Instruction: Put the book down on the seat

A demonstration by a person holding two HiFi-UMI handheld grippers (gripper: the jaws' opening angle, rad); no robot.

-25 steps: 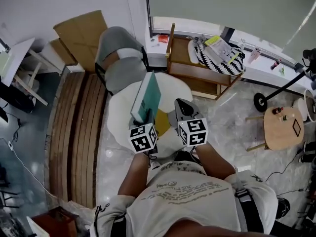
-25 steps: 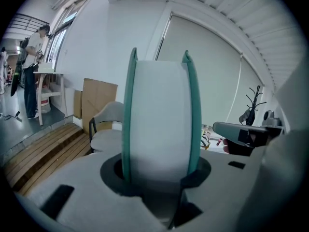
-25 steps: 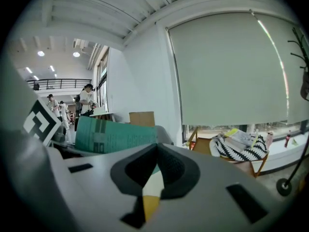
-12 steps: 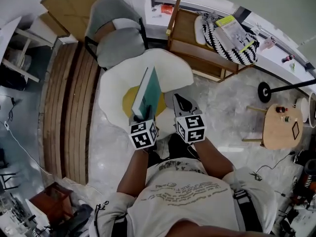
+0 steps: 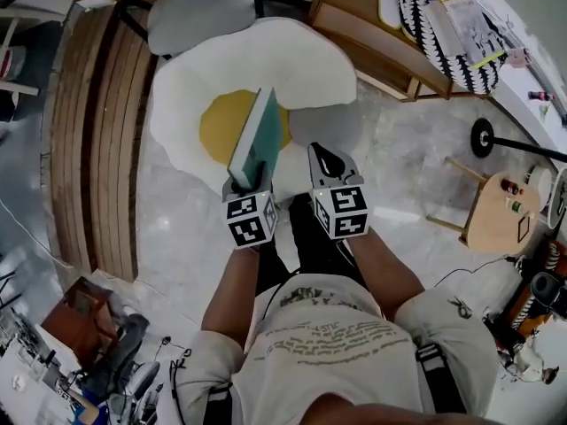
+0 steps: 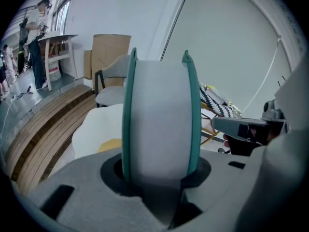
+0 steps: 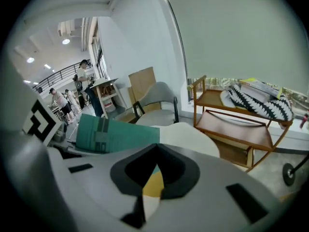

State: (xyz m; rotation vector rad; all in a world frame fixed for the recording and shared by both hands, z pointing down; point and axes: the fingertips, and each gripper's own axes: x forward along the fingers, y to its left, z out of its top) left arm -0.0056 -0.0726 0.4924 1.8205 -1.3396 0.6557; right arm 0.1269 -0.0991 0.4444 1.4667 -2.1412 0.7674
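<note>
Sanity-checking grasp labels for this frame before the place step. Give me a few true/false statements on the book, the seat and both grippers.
1. The left gripper is clamped on the teal book. True.
2. The book lies flat on the egg-shaped seat. False: it stands on edge in the jaws, not yet set down.
3. The right gripper grips the book too. False: its jaws are together and empty, beside the book.
4. A striped cushion lies on the wooden rack. True.
</note>
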